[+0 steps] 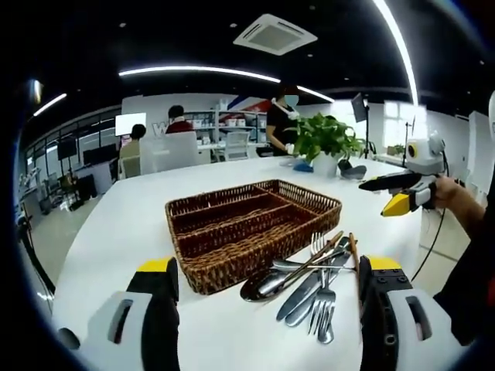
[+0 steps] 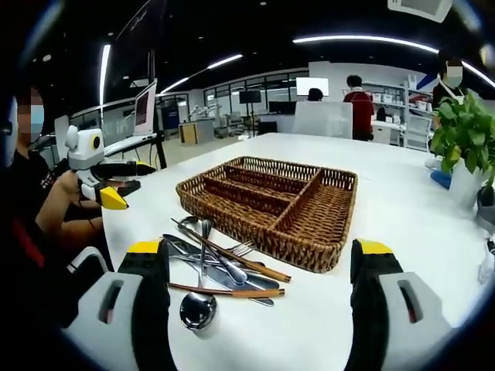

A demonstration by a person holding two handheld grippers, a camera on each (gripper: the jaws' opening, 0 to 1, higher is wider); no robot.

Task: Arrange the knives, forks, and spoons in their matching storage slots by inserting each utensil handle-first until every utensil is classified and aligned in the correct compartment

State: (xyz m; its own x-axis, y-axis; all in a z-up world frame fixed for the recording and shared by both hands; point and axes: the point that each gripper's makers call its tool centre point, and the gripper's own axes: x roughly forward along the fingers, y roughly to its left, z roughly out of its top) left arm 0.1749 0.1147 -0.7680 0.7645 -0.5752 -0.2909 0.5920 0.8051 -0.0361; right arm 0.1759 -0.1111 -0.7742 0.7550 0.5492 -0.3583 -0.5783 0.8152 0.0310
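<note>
Utensil pile point(image 1: 313, 278) lay on white table point(image 1: 116, 224), touching wicker tray point(image 1: 251, 224) near edge — tray slots unfilled. Left gripper point(image 1: 263, 309) jaws spread, nothing held; pile toward its right jaw, long axes running roughly away. Right gripper point(image 2: 259, 297) likewise spread, pile point(image 2: 220, 263) toward its left jaw — neither arm clearly nearer.

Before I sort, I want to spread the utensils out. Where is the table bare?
The white table lies bare between the wicker tray and the potted plant, and also beyond the tray's far rim. In the left gripper view, the tabletop left of the tray is free too. It is crowded at the tray's near corner, where the utensil pile lies.
</note>
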